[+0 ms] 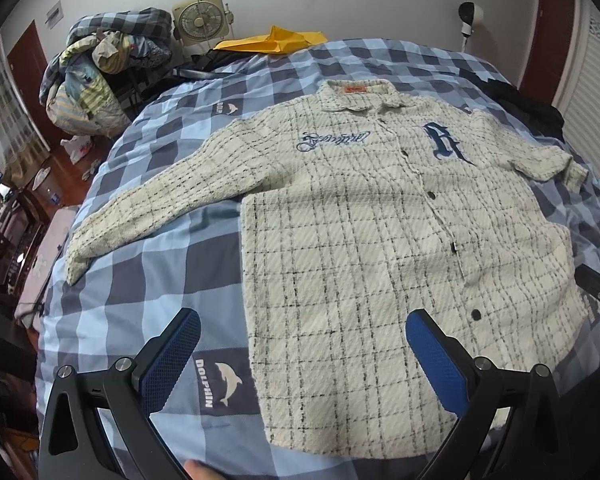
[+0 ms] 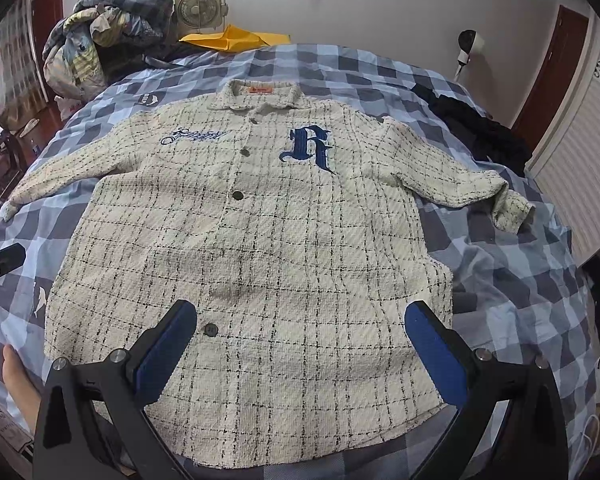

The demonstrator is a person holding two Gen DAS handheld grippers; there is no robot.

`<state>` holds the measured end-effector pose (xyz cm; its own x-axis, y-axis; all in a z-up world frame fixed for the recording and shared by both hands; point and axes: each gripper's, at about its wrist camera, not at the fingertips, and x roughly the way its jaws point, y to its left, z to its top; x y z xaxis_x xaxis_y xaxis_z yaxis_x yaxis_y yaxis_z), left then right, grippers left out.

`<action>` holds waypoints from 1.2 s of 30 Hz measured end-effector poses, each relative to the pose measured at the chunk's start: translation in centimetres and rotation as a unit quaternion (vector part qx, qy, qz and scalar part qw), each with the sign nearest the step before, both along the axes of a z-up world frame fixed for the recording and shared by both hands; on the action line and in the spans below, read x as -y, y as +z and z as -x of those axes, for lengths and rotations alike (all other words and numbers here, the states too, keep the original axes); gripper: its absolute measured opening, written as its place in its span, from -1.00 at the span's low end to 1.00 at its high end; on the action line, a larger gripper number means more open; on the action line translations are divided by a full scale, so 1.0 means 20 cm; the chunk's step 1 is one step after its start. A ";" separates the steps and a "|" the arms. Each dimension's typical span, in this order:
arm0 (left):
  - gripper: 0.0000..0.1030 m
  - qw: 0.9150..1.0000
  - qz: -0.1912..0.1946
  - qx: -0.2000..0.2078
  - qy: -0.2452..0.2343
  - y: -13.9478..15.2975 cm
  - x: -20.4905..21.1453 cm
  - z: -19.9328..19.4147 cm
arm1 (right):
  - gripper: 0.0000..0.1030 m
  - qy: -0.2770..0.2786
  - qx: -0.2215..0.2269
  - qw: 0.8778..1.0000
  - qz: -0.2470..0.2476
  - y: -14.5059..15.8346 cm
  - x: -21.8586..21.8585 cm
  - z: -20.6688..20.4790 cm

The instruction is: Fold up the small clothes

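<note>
Cream tweed jacket lay flat, buttoned, sleeves spread on the checked bedspread. Left gripper and right gripper hovered spread wide, empty, above its hem. Folding not begun; a sleeve likely needed pinching first.

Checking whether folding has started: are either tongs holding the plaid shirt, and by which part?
Nothing is held. Both the left tongs and right tongs hang open above the plaid shirt, which lies flat.
</note>
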<state>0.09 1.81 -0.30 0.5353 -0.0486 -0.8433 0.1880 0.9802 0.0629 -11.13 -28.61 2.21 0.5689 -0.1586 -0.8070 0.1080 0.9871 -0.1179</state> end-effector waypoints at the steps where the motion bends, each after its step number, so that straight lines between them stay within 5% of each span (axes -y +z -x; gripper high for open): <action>1: 1.00 1.000 0.001 -0.002 0.001 0.00 0.00 0.00 | 0.98 0.000 -0.002 1.000 -0.002 0.00 0.00 0.00; 4: 1.00 1.000 -0.002 -0.003 0.005 -0.01 -0.01 0.00 | 0.98 -0.007 -0.009 1.000 -0.023 0.01 0.03 -0.02; 10: 1.00 1.000 -0.008 -0.006 0.019 -0.02 -0.03 -0.01 | 0.98 -0.037 -0.019 0.989 -0.139 0.10 0.28 -0.05; 17: 1.00 0.999 -0.010 -0.017 0.040 -0.04 -0.08 -0.04 | 0.98 -0.163 -0.006 0.975 -0.149 0.19 1.02 -0.14; 21: 1.00 0.998 -0.020 -0.027 0.046 -0.07 -0.07 -0.07 | 0.98 -0.274 -0.031 0.958 -0.083 0.09 1.53 -0.24; 29: 1.00 0.997 -0.040 -0.033 0.051 -0.10 -0.04 -0.12 | 0.98 -0.375 -0.070 0.902 -0.204 -0.22 2.06 -0.40; 36: 1.00 0.997 -0.037 -0.036 0.052 -0.12 -0.03 -0.17 | 0.98 -0.378 -0.079 0.905 -0.178 -0.34 2.13 -0.66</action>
